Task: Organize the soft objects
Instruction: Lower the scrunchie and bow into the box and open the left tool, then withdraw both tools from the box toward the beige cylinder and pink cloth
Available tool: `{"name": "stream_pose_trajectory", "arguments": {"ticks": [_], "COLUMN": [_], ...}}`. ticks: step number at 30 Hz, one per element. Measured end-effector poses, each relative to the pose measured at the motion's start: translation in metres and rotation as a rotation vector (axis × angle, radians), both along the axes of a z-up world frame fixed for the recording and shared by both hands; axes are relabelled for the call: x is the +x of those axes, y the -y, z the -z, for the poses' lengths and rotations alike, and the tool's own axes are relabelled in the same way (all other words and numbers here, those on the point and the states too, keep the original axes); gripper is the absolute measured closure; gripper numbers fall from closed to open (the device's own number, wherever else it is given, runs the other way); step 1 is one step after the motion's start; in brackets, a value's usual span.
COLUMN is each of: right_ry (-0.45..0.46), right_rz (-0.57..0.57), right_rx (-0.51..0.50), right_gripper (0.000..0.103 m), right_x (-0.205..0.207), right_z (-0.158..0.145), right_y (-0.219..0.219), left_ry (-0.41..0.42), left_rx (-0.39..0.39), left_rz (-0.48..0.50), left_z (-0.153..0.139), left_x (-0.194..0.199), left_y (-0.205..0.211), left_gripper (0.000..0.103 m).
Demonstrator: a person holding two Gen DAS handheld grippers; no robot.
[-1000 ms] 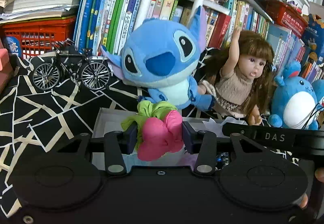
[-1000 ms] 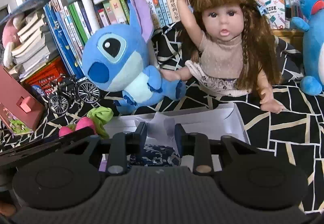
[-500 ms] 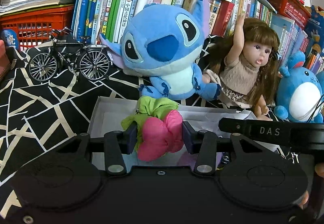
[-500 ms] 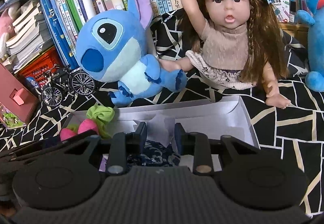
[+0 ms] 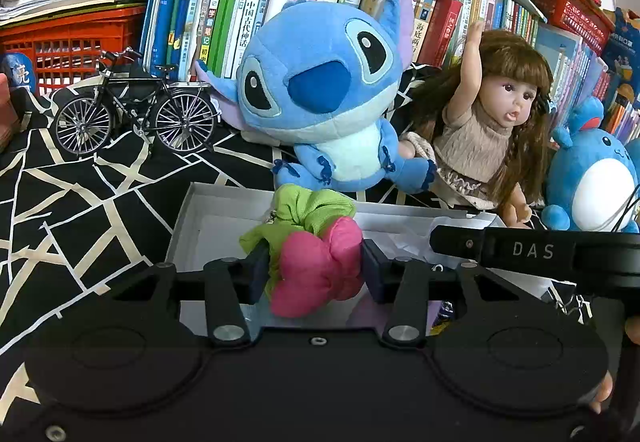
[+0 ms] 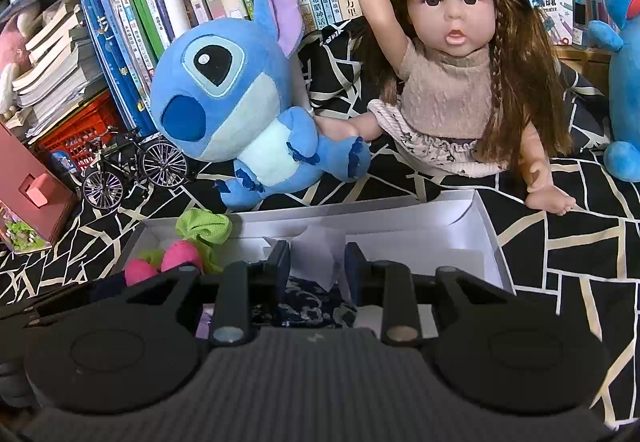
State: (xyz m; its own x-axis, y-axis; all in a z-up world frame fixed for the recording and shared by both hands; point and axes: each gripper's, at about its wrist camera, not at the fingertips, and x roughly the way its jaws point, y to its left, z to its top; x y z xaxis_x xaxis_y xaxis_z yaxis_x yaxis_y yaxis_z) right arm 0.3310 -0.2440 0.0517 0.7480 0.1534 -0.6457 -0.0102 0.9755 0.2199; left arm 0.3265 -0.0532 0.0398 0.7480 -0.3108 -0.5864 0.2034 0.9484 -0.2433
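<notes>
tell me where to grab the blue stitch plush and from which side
Grip the blue Stitch plush across its light belly, coming from the front over the white box. It sits leaning back against the books, belly facing forward; the head looks too wide, and the doll crowds one side.

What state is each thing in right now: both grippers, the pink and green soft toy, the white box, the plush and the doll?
left gripper: shut on the pink and green soft toy.
pink and green soft toy: squeezed between the fingers, held over the box.
right gripper: part open over the box, gripping nothing.
white box: open, no lid on it, white paper and dark patterned cloth inside.
blue plush: sitting, leaning back.
doll: sitting, one arm raised.
</notes>
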Motion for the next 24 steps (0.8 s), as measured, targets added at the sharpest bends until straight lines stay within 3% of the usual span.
{"name": "stream_pose_trajectory", "arguments": {"ticks": [8,11,13,24], "right_ry": [0.014,0.03,0.045,0.146], "right_rz": [-0.009,-0.017,-0.017,-0.07], "right_rx": [0.03,0.027,0.033,0.003], "right_gripper": [0.063,0.049,0.046,0.033], "right_x": [-0.012,-0.019,-0.024,-0.072], "right_z": [-0.006,-0.012,-0.017,-0.039], "right_y": [0.003,0.003,0.004,-0.005], "left_ry": [0.003,0.006,0.007,0.053], "left_rx": [-0.016,-0.043,-0.051,-0.076], "left_rz": [-0.023,-0.026,-0.022,0.005], "left_z": [-0.007,-0.01,-0.013,-0.028], "left_x": [-0.013,-0.02,-0.025,-0.076], "left_y": [-0.006,-0.012,-0.015,-0.031], "left_gripper": [0.043,0.031,0.027,0.017]}}
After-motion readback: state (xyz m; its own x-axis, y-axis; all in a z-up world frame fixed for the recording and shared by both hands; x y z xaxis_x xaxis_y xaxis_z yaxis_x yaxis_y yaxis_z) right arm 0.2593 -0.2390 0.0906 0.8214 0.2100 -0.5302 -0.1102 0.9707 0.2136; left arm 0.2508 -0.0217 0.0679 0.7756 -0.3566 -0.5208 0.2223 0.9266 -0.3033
